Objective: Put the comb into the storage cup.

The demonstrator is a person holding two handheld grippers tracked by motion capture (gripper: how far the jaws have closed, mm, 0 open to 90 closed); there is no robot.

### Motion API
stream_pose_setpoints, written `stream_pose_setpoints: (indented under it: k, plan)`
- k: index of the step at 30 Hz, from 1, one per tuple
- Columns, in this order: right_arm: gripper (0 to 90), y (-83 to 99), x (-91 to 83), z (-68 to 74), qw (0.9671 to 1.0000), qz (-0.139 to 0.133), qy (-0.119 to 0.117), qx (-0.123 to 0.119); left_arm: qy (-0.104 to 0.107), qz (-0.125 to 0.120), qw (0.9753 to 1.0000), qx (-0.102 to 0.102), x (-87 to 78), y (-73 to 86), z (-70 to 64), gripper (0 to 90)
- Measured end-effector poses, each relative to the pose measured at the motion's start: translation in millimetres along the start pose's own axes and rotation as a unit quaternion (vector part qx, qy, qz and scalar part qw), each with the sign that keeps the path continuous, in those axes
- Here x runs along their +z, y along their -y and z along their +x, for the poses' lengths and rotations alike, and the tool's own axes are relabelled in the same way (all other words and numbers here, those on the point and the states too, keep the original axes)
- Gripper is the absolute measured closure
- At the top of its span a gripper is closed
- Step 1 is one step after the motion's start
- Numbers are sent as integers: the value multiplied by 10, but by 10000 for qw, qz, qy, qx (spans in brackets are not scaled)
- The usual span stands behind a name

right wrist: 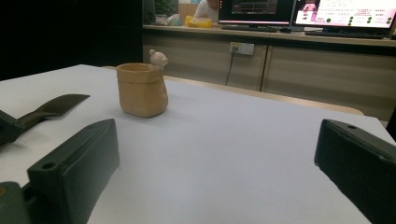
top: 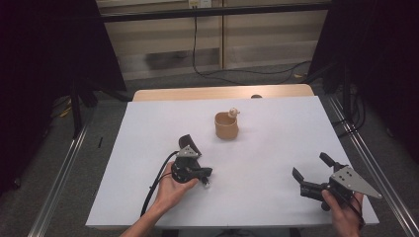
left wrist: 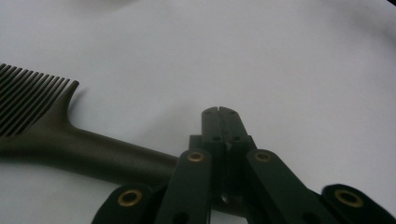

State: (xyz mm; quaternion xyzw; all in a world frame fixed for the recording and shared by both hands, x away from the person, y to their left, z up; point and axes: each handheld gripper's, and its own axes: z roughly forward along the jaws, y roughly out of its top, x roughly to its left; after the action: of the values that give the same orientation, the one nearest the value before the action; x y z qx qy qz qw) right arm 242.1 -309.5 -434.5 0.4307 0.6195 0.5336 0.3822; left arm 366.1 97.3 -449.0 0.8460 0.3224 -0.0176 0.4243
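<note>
The worktop point(top: 276, 197) is seen from above and behind in the high view, facing forward and down. The left gripper view is held very close to the white surface, looking down along a dark comb point(left wrist: 70, 144). The right gripper view is set low, facing level across the worktop toward a tan cup point(right wrist: 141, 89), also seen from above point(top: 226, 126).

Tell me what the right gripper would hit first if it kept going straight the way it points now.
Probably nothing nearby: the open right gripper points over bare white table. The tan cup sits left of its line, so it would likely pass beside it, though depth is uncertain.
</note>
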Motion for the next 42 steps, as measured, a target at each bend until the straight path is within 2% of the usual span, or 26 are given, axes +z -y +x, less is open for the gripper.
stream_pose_setpoints:
  k: [7,13,15,18,26,29,31,34,42]
  plan:
    - [0,0,-1,-5,10000,-12,2,11,77,26,9999,64,-23,60,-65,900]
    - [0,-1,0,0,10000,-13,2,10,83,84,9999,39,-44,87,-53,900]
    - [0,0,0,-3,10000,-7,4,7,126,129,9998,88,-67,75,-53,900]
    - [0,2,3,-5,10000,-2,-1,-10,178,162,9997,59,-107,71,-43,900]
    - [0,3,7,1,10000,12,-10,-9,168,224,9996,39,-134,102,-9,900]
    - [0,4,7,1,10000,12,-22,-7,128,317,9994,38,-140,110,-1,900]
    - [0,2,5,-2,10000,-7,-22,-9,120,292,9995,62,-146,114,-11,900]
    - [0,3,3,-5,10000,-4,-13,-10,58,391,9992,86,-181,139,-32,900]
    - [0,1,9,3,10000,6,-31,-20,68,420,9990,124,-230,208,-60,900]
